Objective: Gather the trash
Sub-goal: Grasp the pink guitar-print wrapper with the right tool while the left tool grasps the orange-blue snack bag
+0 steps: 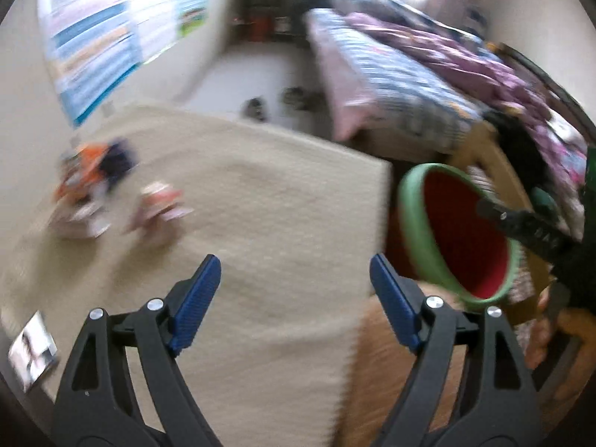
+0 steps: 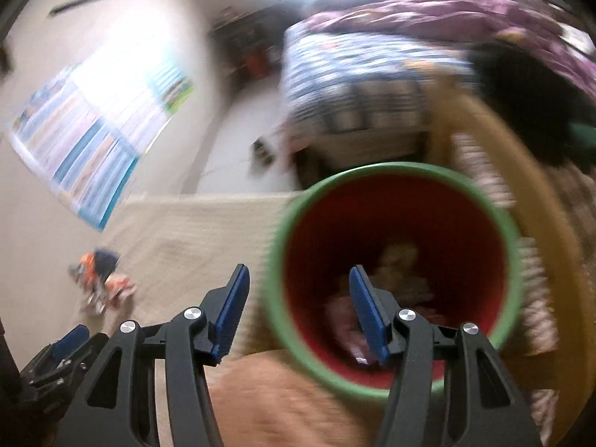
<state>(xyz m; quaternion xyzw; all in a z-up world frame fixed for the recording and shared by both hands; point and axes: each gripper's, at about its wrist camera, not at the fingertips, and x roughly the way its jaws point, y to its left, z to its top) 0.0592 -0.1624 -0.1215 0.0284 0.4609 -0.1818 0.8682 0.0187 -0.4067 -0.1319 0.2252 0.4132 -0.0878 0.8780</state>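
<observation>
A bin with a green rim (image 1: 409,223) and a red inside stands at the right edge of the beige rug (image 1: 260,205). In the right wrist view the green rim (image 2: 514,253) fills the centre, with crumpled trash (image 2: 398,260) at its bottom. My right gripper (image 2: 300,313) is open. Its right finger hangs over the bin's mouth and its left finger is outside the rim. My left gripper (image 1: 296,298) is open wide over bare rug, holding nothing. Loose wrappers and paper (image 1: 93,186) (image 2: 100,279) lie on the rug's far left. Both views are blurred.
A bed with a striped and purple cover (image 1: 409,85) rises behind the bin. A wall poster (image 1: 93,48) hangs at left. A printed sheet (image 1: 33,350) lies at the lower left. An orange-brown blurred surface (image 1: 391,380) sits near the bin. A hand (image 1: 540,339) holds the right gripper.
</observation>
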